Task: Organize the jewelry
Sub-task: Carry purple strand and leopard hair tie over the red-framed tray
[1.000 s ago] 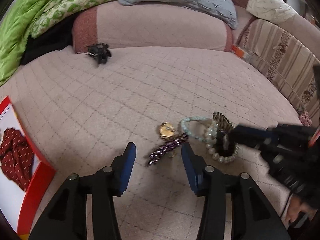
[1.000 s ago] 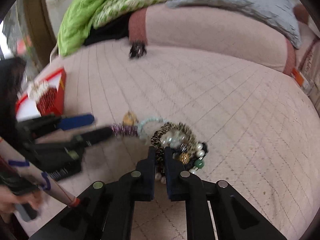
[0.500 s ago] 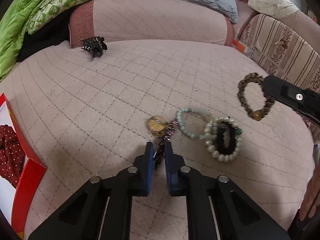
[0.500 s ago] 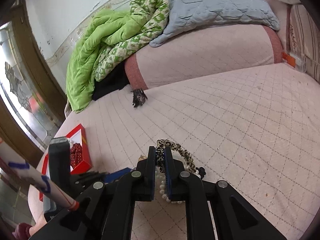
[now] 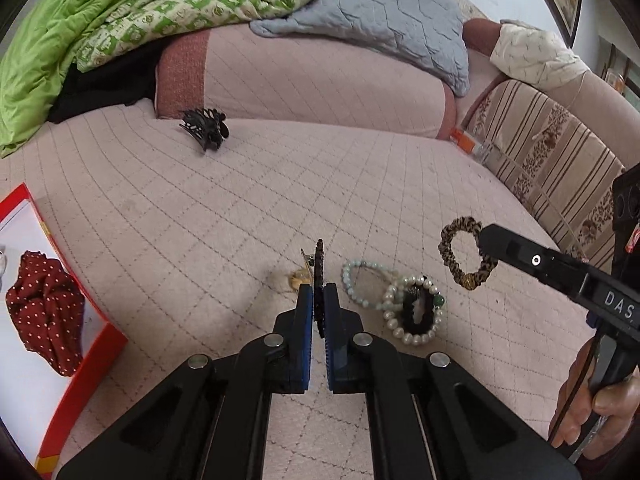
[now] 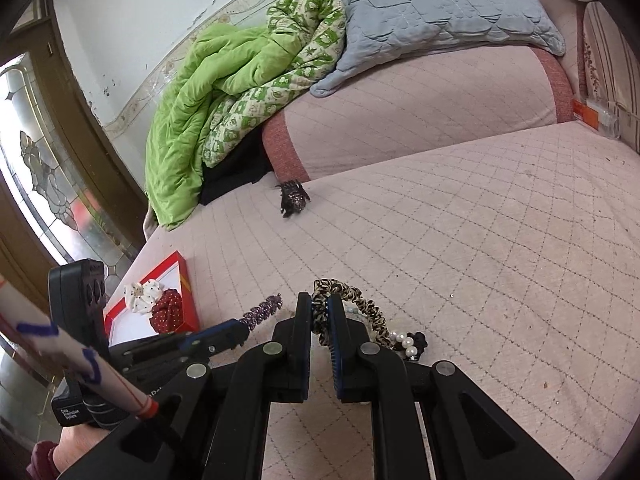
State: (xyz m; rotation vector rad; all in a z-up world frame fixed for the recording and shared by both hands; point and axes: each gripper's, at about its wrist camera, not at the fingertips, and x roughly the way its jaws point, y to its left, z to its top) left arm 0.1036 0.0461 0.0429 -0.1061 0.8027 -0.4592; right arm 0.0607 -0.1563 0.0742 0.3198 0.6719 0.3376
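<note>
My left gripper [image 5: 319,298] is shut on a dark purple beaded hair clip [image 5: 319,268], held on edge above the pink bedspread; the clip also shows in the right wrist view [image 6: 262,312]. My right gripper [image 6: 320,312] is shut on a leopard-print scrunchie [image 6: 360,306], lifted off the bed; it hangs at the right in the left wrist view [image 5: 464,256]. On the bed lie a pale green bead bracelet [image 5: 362,278], a pearl bracelet [image 5: 414,332] around a black scrunchie [image 5: 418,310], and a gold piece [image 5: 298,278].
A red-rimmed white box [image 5: 94,350] at the left holds a dark red dotted scrunchie [image 5: 44,304] and a white one [image 6: 142,294]. A black claw clip [image 5: 204,130] lies by the long bolster [image 5: 304,76]. Green quilt [image 5: 80,12] and grey pillow [image 5: 384,12] lie behind.
My left gripper closed on the purple hair clip and raised it off the bed. My right gripper lifted the leopard scrunchie out of the bracelet pile.
</note>
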